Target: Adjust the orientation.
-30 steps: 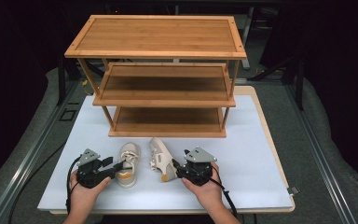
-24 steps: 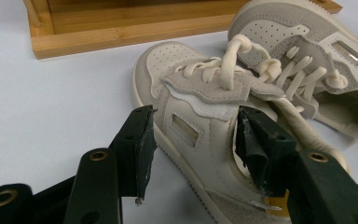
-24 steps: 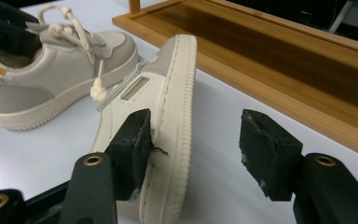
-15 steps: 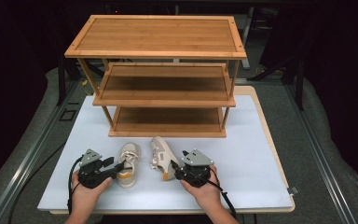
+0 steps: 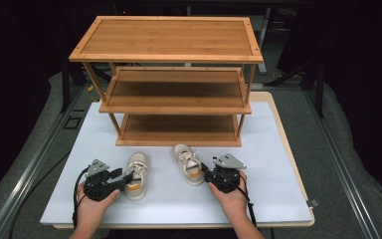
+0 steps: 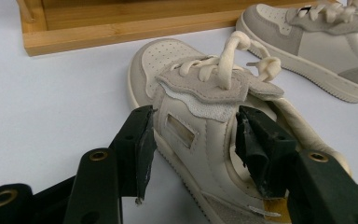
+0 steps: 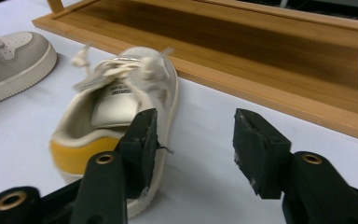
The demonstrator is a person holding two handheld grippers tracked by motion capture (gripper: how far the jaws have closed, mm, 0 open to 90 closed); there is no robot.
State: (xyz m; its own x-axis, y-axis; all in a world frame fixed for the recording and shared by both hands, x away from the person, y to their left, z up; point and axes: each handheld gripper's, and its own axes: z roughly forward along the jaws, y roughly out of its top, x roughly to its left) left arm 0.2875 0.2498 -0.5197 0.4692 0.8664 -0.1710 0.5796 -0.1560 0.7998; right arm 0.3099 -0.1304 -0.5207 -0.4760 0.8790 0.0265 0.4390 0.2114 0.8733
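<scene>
left tool straddles the left shoe's side wall, jaws wide, grip unclear. right tool has just been closing, jaws wide, beside the right shoe, nothing between them; shelf placement awaits.

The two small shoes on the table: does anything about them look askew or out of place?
Somewhat. The left shoe points straight at the wooden rack, but the right shoe lies slanted, its toe turned toward the left one. Both stand upright on their soles on the white mat, not on a shelf. I see no damage.
</scene>
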